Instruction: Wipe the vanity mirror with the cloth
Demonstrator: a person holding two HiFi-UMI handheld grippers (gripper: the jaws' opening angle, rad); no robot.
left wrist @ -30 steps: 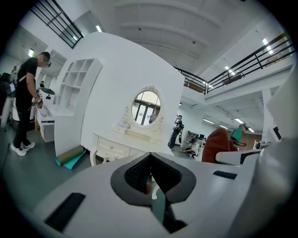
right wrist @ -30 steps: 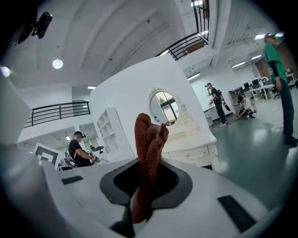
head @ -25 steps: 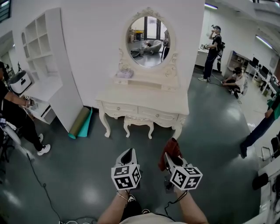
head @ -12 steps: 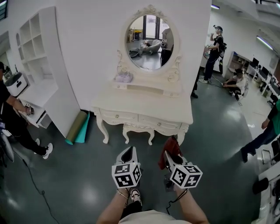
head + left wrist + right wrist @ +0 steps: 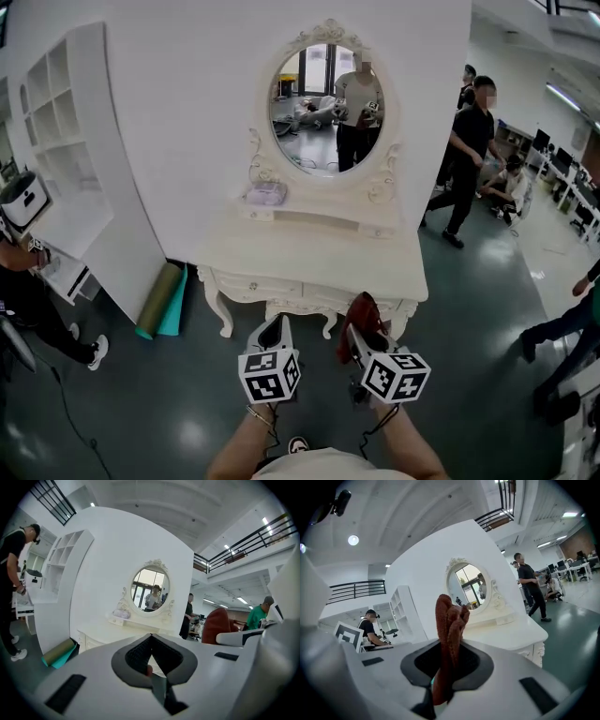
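Observation:
The oval vanity mirror (image 5: 325, 110) stands in an ornate white frame on the white vanity table (image 5: 309, 251), ahead of both grippers. It also shows in the left gripper view as the mirror (image 5: 150, 590) and in the right gripper view as the mirror (image 5: 469, 587). My right gripper (image 5: 359, 330) is shut on a red-brown cloth (image 5: 364, 315), whose folds stick up past the jaws as the cloth (image 5: 450, 620). My left gripper (image 5: 275, 325) hangs beside it with its jaws together and nothing between them (image 5: 151, 639). Both grippers are short of the table's front edge, apart from the mirror.
A stool (image 5: 296, 309) is tucked under the vanity. A small pale bundle (image 5: 264, 194) lies on its shelf. A white shelf unit (image 5: 66, 141) and a rolled mat (image 5: 161, 300) stand at the left. A person in black (image 5: 469, 159) walks at the right, another person (image 5: 23, 291) is at the left.
The vanity and mirror have come closer and larger in view. The person in black has walked in beside the vanity's right. The grippers keep their pose, the cloth still held.

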